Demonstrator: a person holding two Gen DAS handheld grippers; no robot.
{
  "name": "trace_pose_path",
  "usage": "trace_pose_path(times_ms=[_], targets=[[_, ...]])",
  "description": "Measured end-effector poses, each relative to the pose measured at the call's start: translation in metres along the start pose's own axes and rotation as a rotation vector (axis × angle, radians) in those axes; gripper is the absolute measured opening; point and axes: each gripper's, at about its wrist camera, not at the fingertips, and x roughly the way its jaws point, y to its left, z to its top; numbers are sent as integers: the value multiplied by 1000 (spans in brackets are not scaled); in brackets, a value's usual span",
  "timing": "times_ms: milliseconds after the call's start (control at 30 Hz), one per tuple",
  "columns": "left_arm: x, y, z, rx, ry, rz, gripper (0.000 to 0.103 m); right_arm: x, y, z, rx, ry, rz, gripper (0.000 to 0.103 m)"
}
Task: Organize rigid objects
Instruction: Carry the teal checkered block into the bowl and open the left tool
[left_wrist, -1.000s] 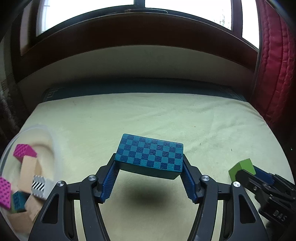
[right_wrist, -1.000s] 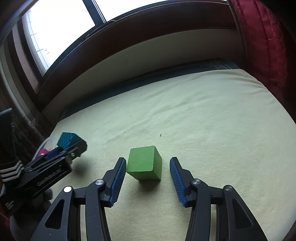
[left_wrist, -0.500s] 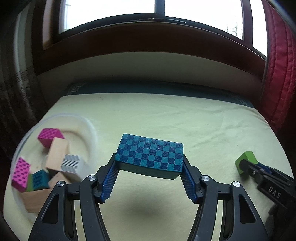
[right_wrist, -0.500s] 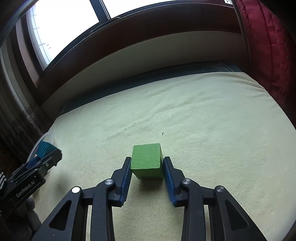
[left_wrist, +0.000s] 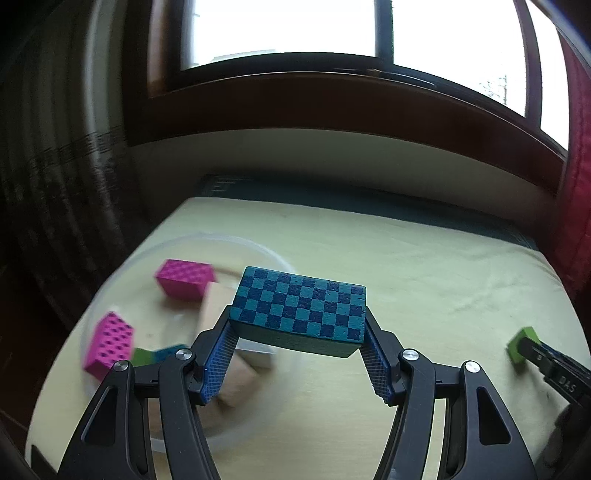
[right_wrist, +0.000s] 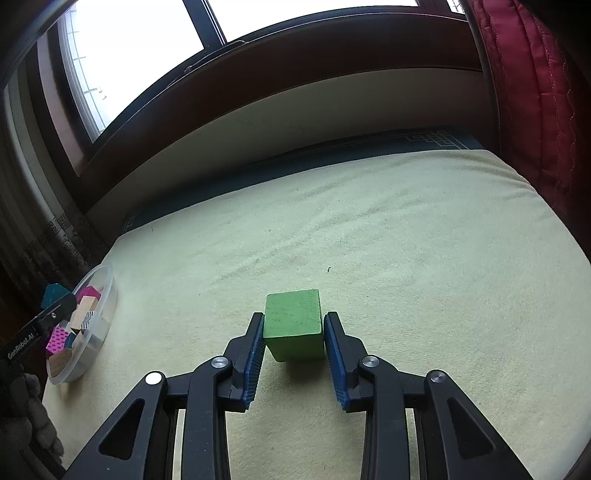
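A: What has changed? The left gripper (left_wrist: 297, 341) has been swung over from open blanket toward the clear bowl (left_wrist: 122, 273) — a second ago the bowl sat at the frame's left edge, now it lies right under and behind the checkered teal block (left_wrist: 299, 310). The block is clamped between both blue pads and held off the surface, above the bowl's near-right rim.

B: And the right side?
A: The right gripper (right_wrist: 293, 334) has been closed onto the green cube (right_wrist: 293, 323) — jaws were wide apart a second ago, now both pads are pressed on its sides. The cube is judged resting on the cream blanket (right_wrist: 406, 258); a lift cannot be told.

B: Meaning for the task?
A: The teal block is judged nearly ready to be dropped in; the green cube is next, well apart from the bowl, off to the right.

B: Anything around or in the way?
A: The bowl is already crowded — two pink dotted blocks (left_wrist: 184, 282), plain wooden pieces (left_wrist: 218, 306), a striped one partly hidden by the held block. Free space is seen at the bowl's far side. The left-wrist view is motion-blurred there, so exact gaps cannot be told. A red quilted curtain (right_wrist: 535, 92) hangs at the right, clear of both paths.
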Motion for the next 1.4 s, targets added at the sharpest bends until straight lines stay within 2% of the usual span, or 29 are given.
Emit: trace_pose_path(times_ms=[367,1400], targets=[[0,49,1,-72,-15,91,64,0,2,0,-1,-2,0,34],[-2,68,-2,-120,-49,174,64,-1,4,-2,3,-3,-4,34]])
